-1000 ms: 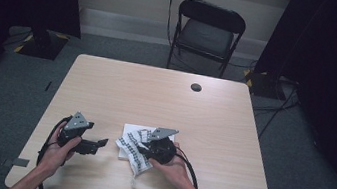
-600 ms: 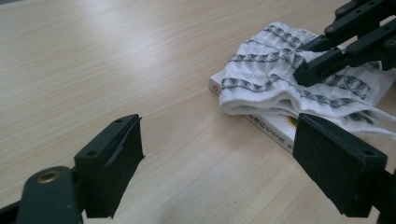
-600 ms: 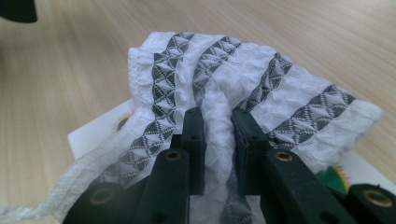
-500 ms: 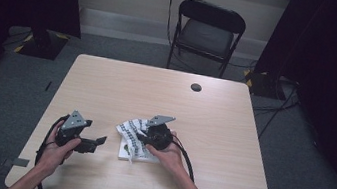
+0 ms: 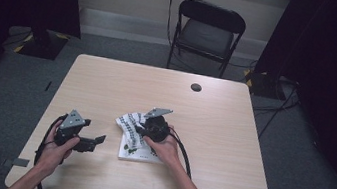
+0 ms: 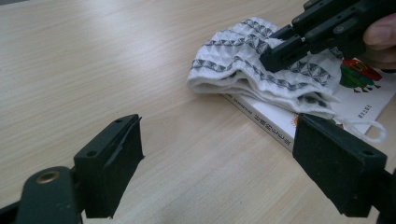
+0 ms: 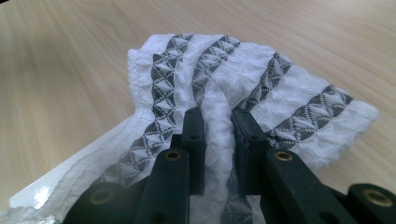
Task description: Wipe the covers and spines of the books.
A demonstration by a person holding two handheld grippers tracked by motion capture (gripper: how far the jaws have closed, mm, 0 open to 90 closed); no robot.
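A white cloth (image 5: 128,120) with grey patterned stripes lies bunched over a white book (image 5: 136,154) near the table's front middle. My right gripper (image 5: 140,130) is shut on a fold of the cloth; in the right gripper view the gripper (image 7: 217,122) pinches a ridge of the cloth (image 7: 243,70) between its jaws. My left gripper (image 5: 97,140) rests to the left of the book, open and holding nothing. In the left gripper view the gripper (image 6: 224,172) faces the cloth (image 6: 243,74), the book (image 6: 275,133) and the right gripper (image 6: 278,49).
The wooden table (image 5: 108,80) has a round dark cable hole (image 5: 196,87) near its far edge. A black folding chair (image 5: 209,30) stands beyond the table. Cables trail from both grippers toward the front edge.
My right gripper has moved away from the person across the book, pulling the cloth along and bunching it. The left gripper has stayed where it was.
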